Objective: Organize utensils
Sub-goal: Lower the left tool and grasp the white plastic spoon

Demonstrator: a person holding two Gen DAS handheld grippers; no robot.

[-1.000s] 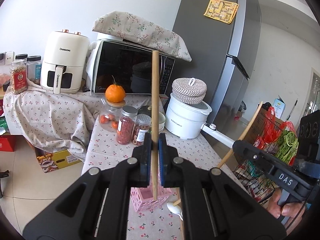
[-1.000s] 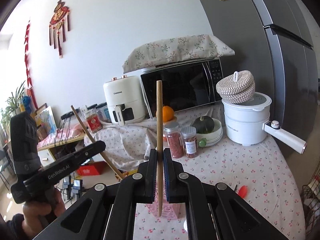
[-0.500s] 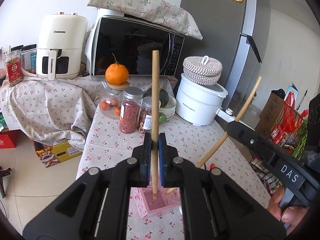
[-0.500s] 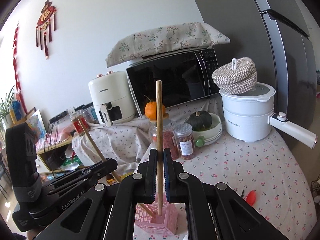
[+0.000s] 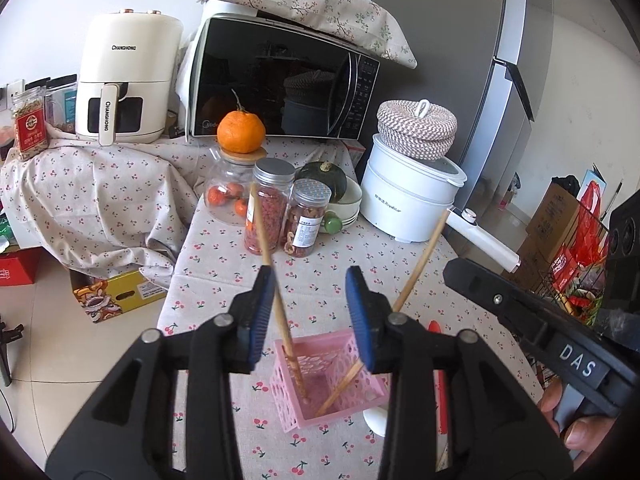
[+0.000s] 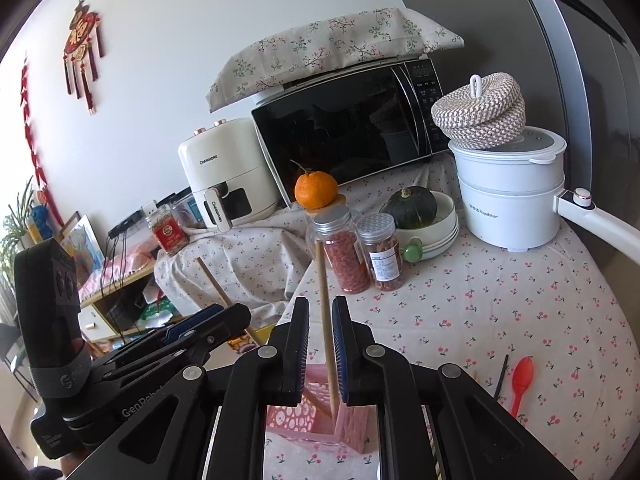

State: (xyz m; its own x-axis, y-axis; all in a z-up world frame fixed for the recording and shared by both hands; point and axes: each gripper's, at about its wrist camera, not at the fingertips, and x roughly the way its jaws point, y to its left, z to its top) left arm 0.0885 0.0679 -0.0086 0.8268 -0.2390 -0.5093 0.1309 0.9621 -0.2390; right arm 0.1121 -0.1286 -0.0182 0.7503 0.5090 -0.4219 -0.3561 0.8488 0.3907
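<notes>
Two wooden chopsticks stand in one pink plastic basket (image 5: pixel 320 392), a small square holder with perforated lattice walls, on the near part of a table covered in a cherry-print cloth (image 5: pixel 224 256). The left chopstick (image 5: pixel 276 300) is a thin round stick whose long axis runs steeply up from the basket floor, its top tilted far and left; it leans against the left blue pad of the left gripper (image 5: pixel 312 312), whose jaws are opening and stand well apart, the other pad clear of it. The right chopstick (image 6: pixel 325 324) rises nearly upright from the basket, its tip leaning slightly left, between the ribbed pads of the right gripper (image 6: pixel 320 348); those jaws are opening too, the gap narrow, with a slit of light on each side of the stick. From the left wrist this same stick slants up to the right. One orange plastic spoon (image 6: pixel 522 378) lies flat on the cloth at the right, bowl pointing far. Beyond stand two metal-lidded jars (image 5: pixel 268 208) of dried food.
</notes>
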